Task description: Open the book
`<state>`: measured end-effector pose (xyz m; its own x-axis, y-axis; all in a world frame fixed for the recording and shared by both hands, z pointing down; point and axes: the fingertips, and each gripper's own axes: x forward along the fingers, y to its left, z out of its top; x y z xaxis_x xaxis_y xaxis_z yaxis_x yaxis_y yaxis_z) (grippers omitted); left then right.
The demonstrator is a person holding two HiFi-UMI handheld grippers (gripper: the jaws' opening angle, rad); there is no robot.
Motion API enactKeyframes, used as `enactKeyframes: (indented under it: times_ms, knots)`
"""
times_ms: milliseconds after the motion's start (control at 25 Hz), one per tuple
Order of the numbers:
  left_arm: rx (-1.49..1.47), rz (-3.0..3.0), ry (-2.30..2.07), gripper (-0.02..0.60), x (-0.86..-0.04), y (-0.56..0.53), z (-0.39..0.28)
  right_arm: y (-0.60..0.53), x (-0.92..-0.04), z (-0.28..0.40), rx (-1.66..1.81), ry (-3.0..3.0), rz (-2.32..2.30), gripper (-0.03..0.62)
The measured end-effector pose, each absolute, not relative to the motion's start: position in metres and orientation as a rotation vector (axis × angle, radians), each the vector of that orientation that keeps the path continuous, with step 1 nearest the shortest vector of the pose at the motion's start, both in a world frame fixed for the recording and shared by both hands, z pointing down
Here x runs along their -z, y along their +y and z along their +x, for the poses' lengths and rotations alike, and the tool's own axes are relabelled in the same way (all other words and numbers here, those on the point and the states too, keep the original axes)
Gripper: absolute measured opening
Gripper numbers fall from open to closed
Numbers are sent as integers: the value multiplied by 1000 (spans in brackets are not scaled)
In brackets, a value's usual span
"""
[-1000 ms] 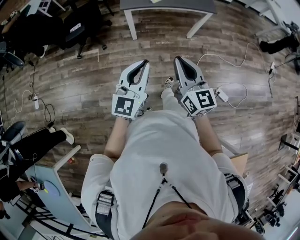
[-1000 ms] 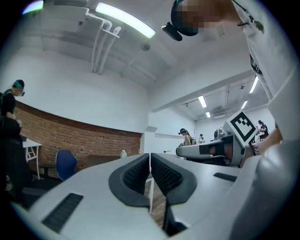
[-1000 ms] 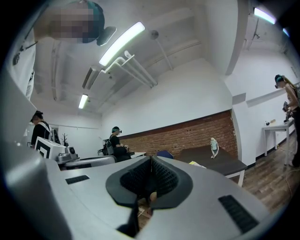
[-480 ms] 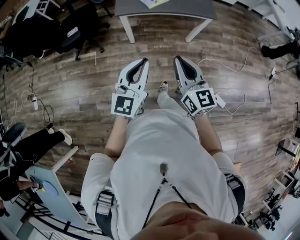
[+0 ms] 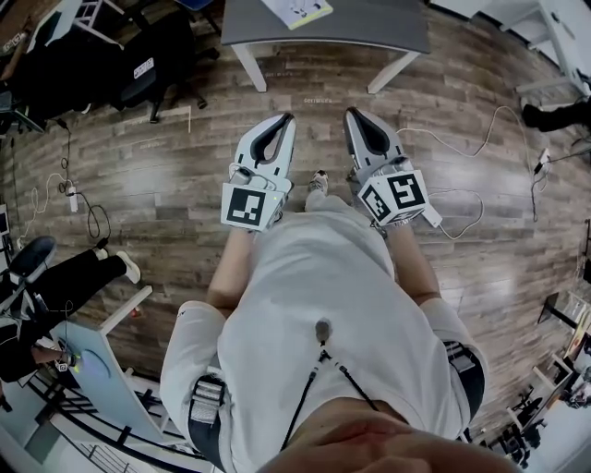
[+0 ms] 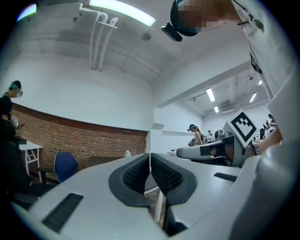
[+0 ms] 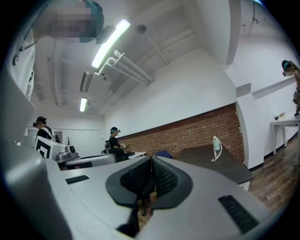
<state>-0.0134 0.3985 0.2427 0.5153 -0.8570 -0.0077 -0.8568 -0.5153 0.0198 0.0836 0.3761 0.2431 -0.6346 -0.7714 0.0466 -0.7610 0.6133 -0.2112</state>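
Short of the grey rectangular table (image 5: pixel 369 26), above the wooden plank floor (image 5: pixel 166 185), the 2 white hand-held grippers point toward it. The left gripper (image 5: pixel 287 120) and the right gripper (image 5: pixel 350 114) both have their jaws pressed together on nothing. On that table lies the thin white-and-yellow book (image 5: pixel 297 11).

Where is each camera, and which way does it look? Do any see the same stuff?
Head view: on the person's head, looking steeply down at the floor; shows white shirt, left gripper, right gripper.
Left gripper view: on the left gripper, looking level along its shut jaws; right gripper shows alongside.
Right gripper view: on the right gripper, looking level; left gripper alongside.
Shared: both gripper views see the brick wall.
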Motion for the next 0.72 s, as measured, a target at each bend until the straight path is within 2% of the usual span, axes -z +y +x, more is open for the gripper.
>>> enactKeyframes:
  times_ms: [720]
  knots:
    - [-2,2689,-1615,28,-250,310,65,286,-248,157,349,2795,-1222,37]
